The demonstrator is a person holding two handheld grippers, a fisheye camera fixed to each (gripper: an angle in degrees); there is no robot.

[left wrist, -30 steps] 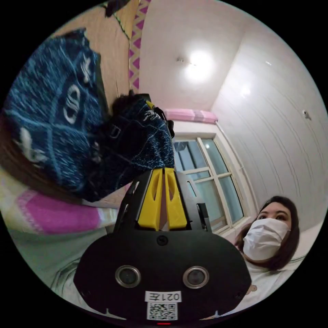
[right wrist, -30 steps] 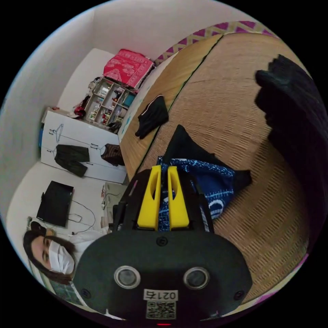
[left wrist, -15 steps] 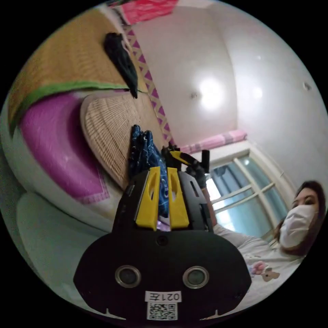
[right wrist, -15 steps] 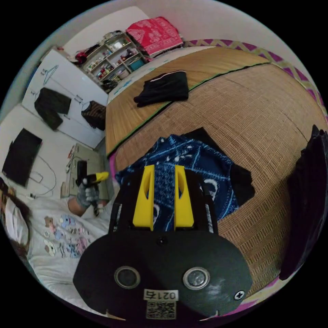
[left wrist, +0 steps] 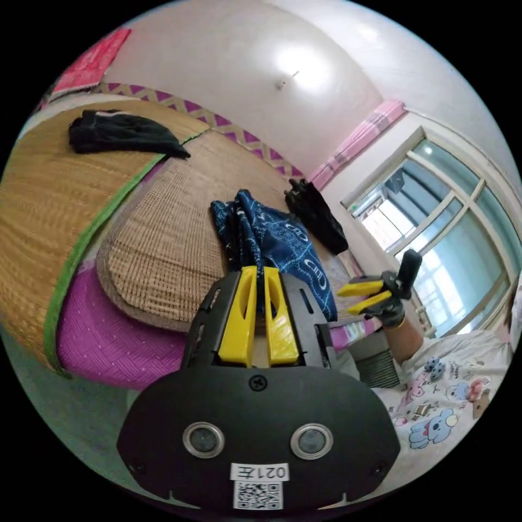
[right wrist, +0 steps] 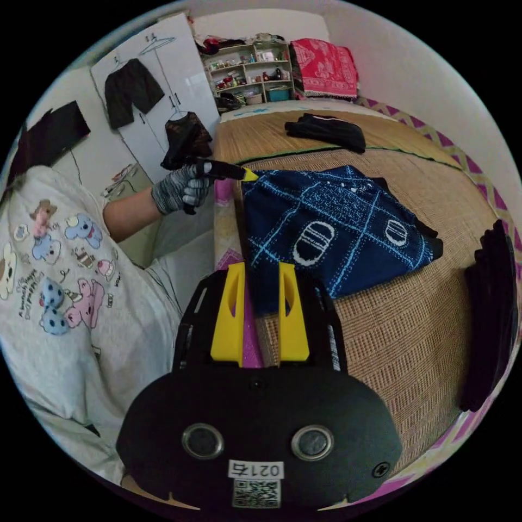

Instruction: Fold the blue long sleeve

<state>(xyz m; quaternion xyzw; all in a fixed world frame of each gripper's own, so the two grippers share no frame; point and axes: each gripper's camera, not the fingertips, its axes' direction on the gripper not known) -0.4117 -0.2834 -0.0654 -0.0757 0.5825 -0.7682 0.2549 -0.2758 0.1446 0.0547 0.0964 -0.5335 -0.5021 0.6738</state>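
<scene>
Now, in the left gripper view, the blue long sleeve point(left wrist: 272, 239) lies bunched on the woven mat point(left wrist: 163, 239), no longer lifted as 1 s ago; the fold appears laid down. The left hand-held gripper point(left wrist: 260, 272) has its jaws narrow, at the garment's near edge; contact unclear. In the right gripper view, the garment point(right wrist: 331, 234) lies on the mat point(right wrist: 380, 337); the right hand-held gripper point(right wrist: 260, 269) stands moderately open, holding nothing.

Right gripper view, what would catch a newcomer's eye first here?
The blue patterned long sleeve, folded on the woven straw mat, stands out first. The left gripper, in a gloved hand, touches its far corner, while the right gripper hovers open at its near edge.
</scene>
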